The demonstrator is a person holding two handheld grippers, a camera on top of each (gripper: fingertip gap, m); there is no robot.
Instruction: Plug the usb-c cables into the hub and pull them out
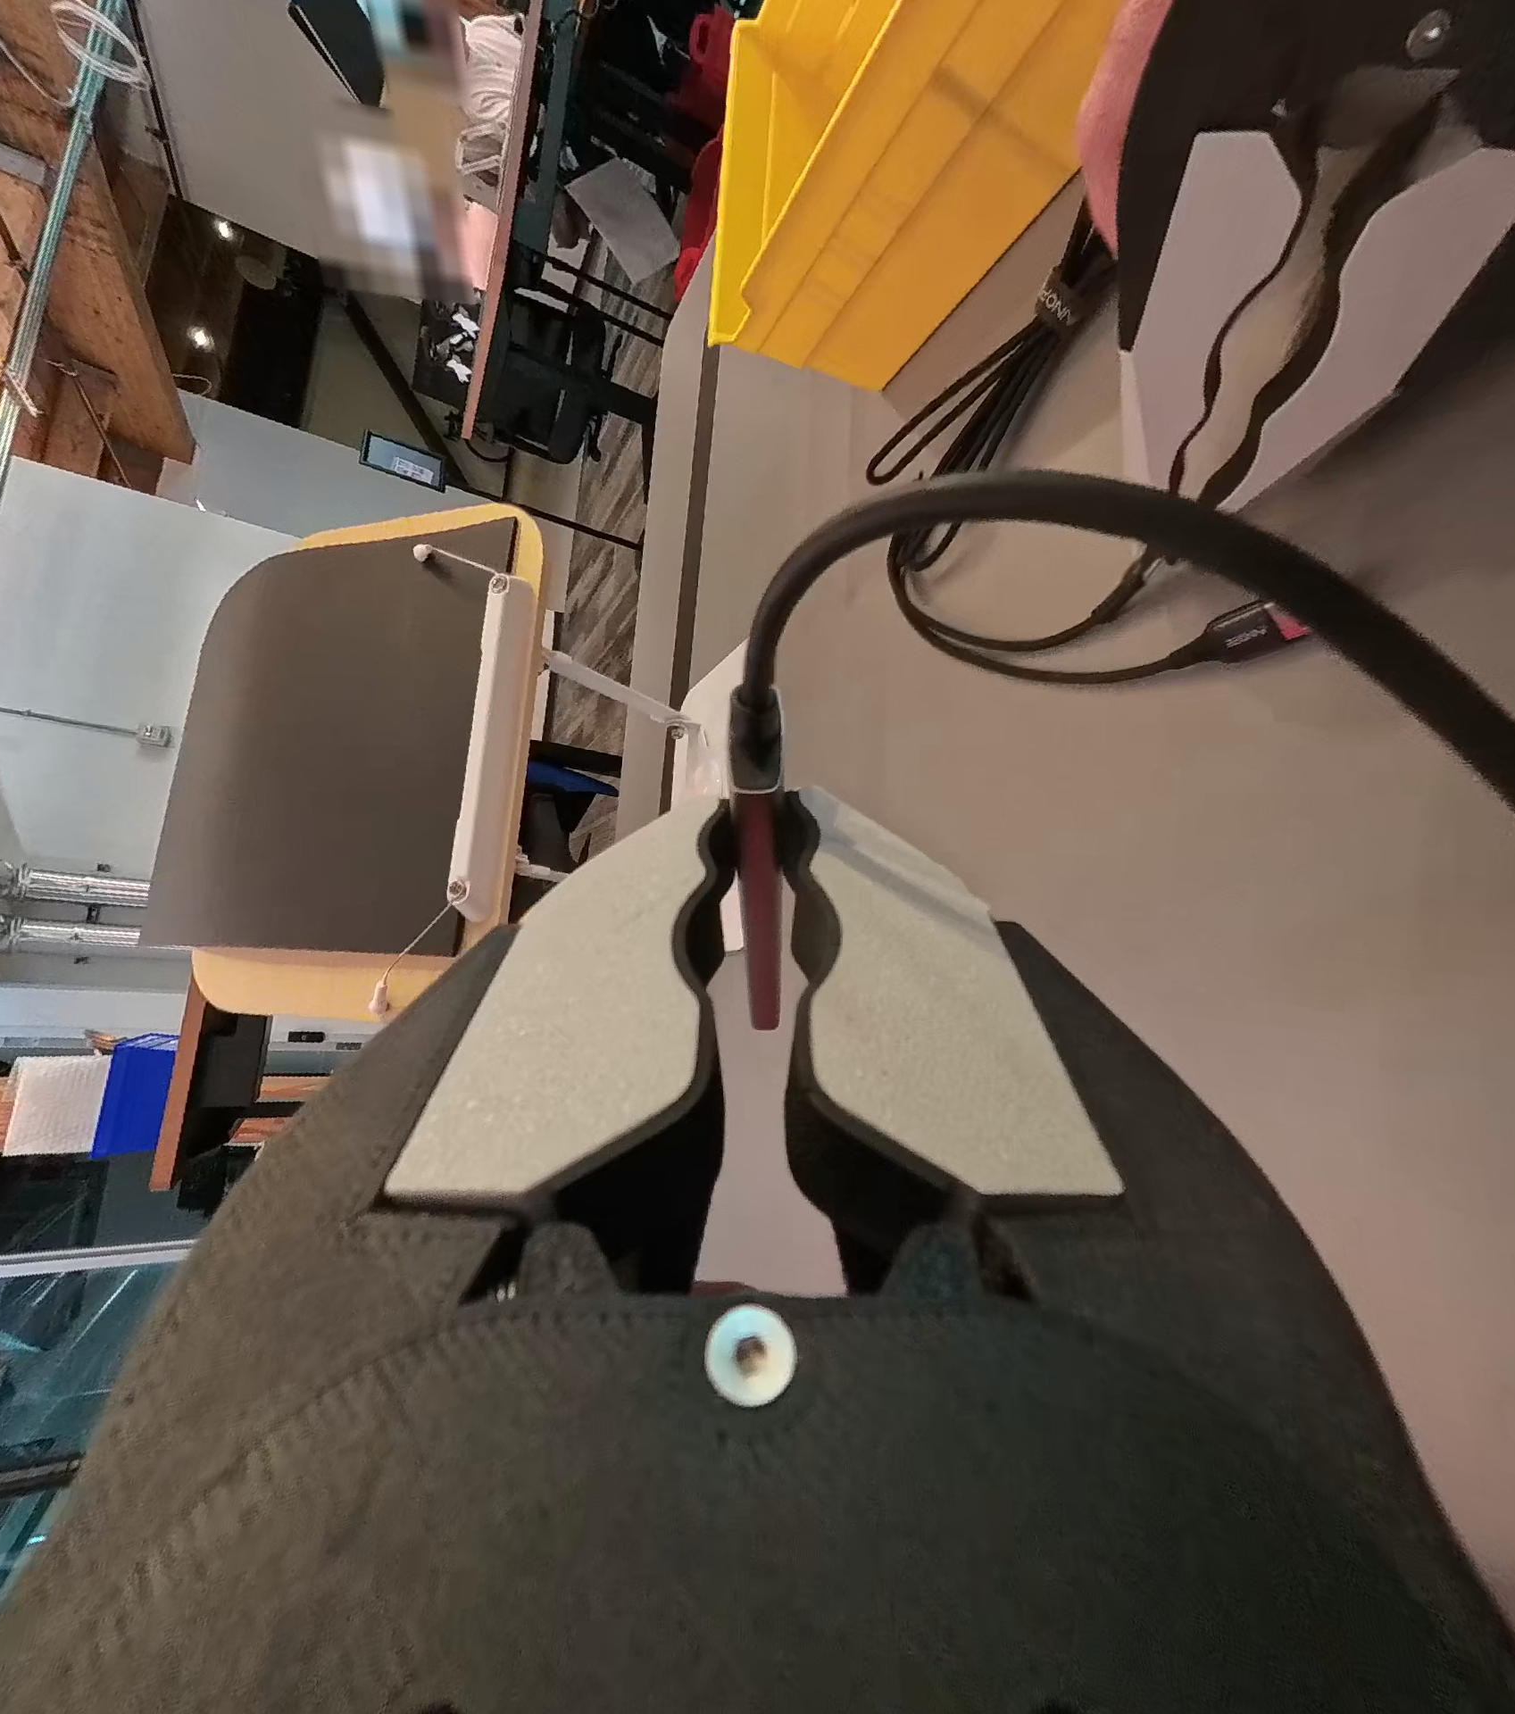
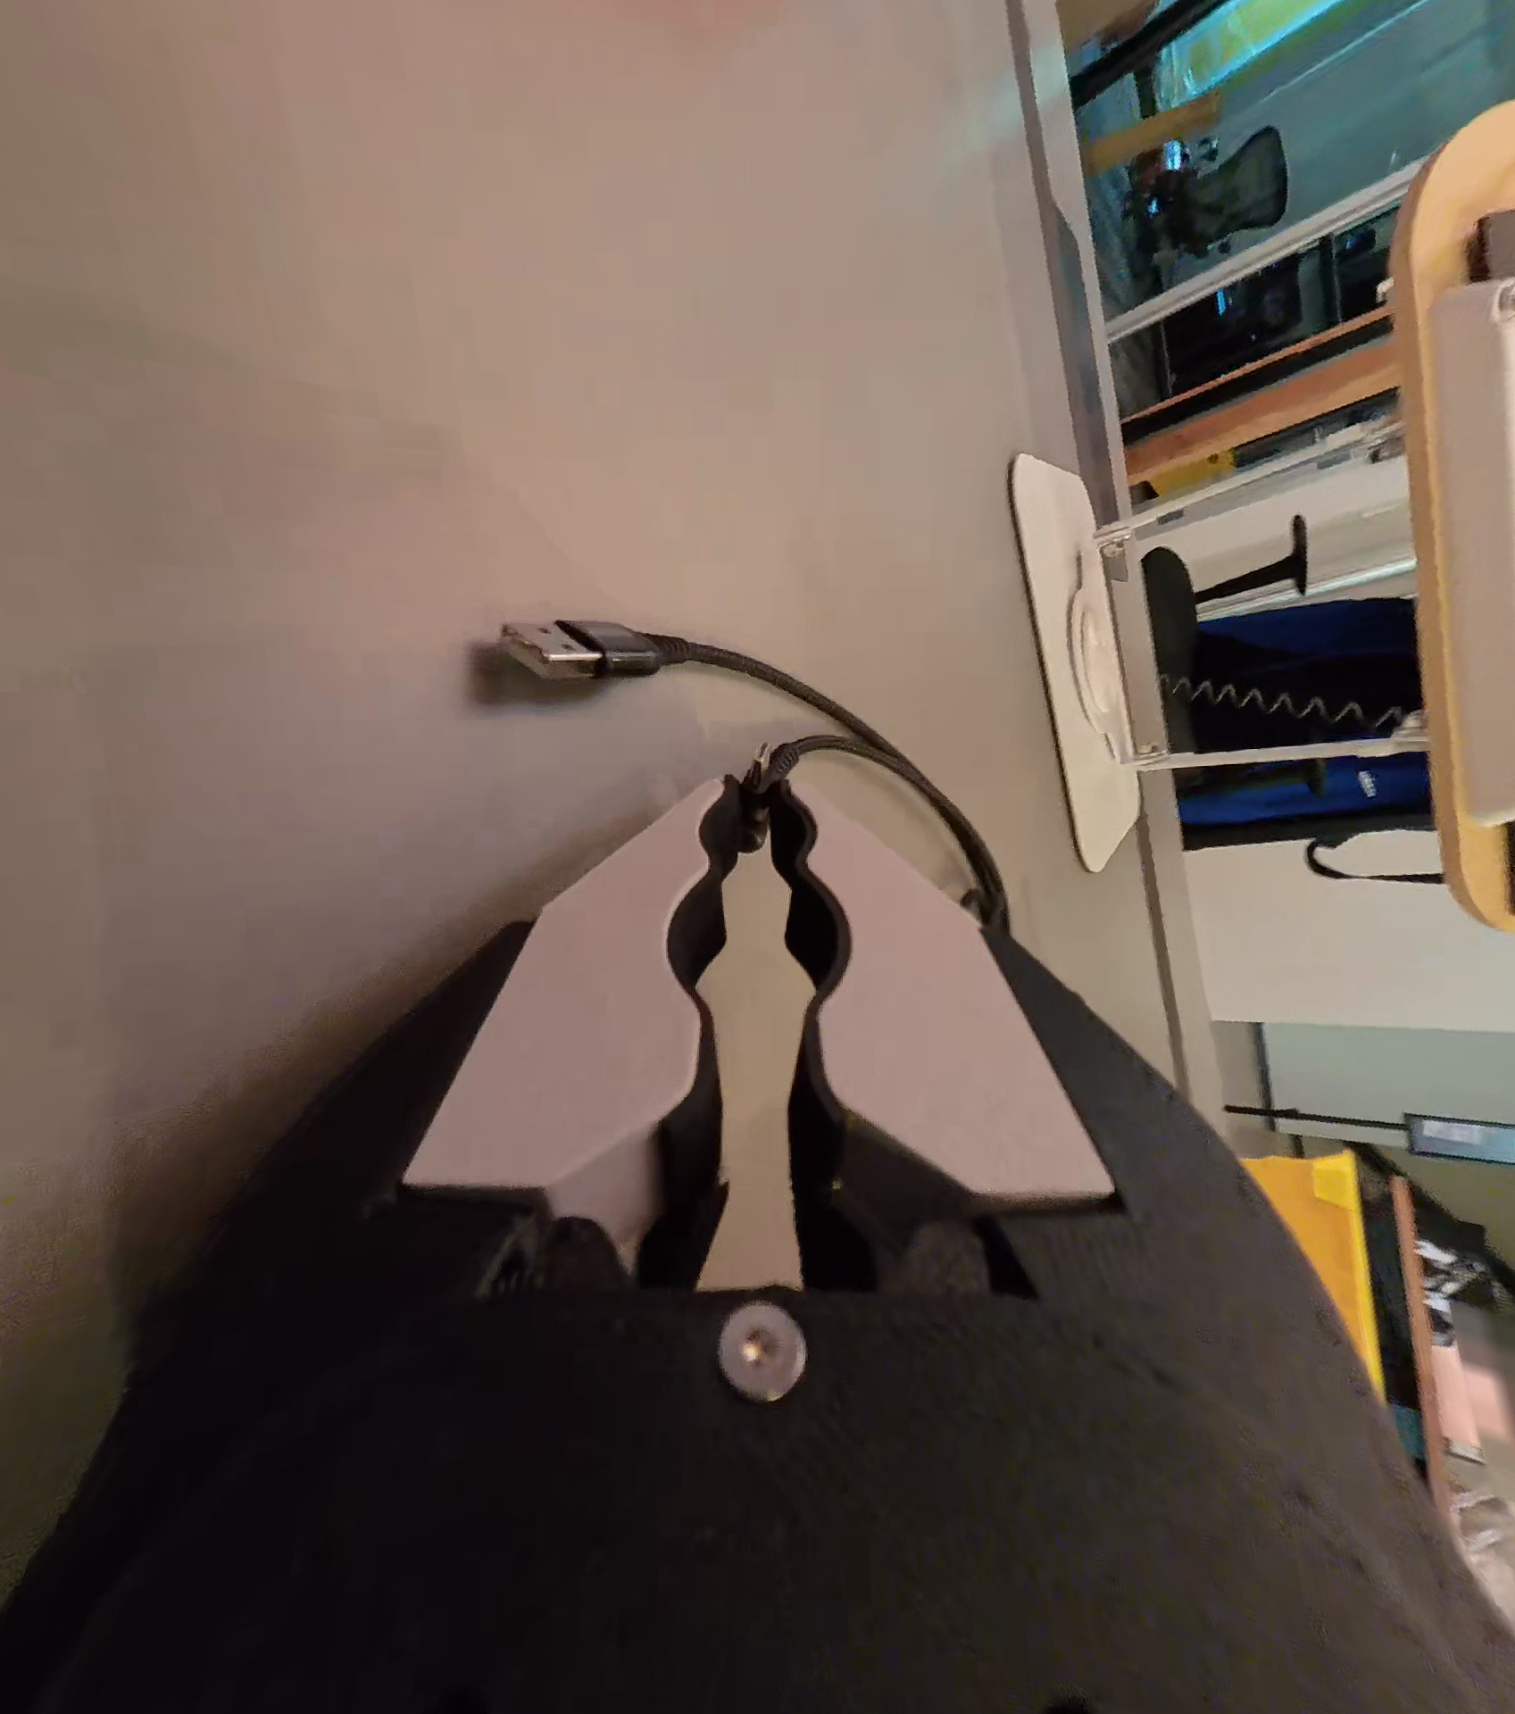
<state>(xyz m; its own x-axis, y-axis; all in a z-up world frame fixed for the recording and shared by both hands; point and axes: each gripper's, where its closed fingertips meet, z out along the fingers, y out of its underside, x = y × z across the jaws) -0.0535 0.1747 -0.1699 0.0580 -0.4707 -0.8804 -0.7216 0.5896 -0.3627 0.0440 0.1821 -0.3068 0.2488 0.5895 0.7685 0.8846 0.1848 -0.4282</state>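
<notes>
Two claws (image 1: 758, 835) (image 2: 758, 807), two cables (image 1: 1106, 519) (image 2: 837, 705)

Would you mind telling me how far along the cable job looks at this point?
Done: both grippers have their pieces. In hand: the left gripper clamps the dark red hub, one black cable at its end; the right gripper pinches a braided cable's plug. Left: that plug still sits outside the hub; the unplugging follows.

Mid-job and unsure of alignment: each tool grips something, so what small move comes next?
Probably bring the right tool, shut on the braided cable near its plug, toward the dark red hub clamped in the left tool. They are still apart, and the hub's ports are not visible.
</notes>
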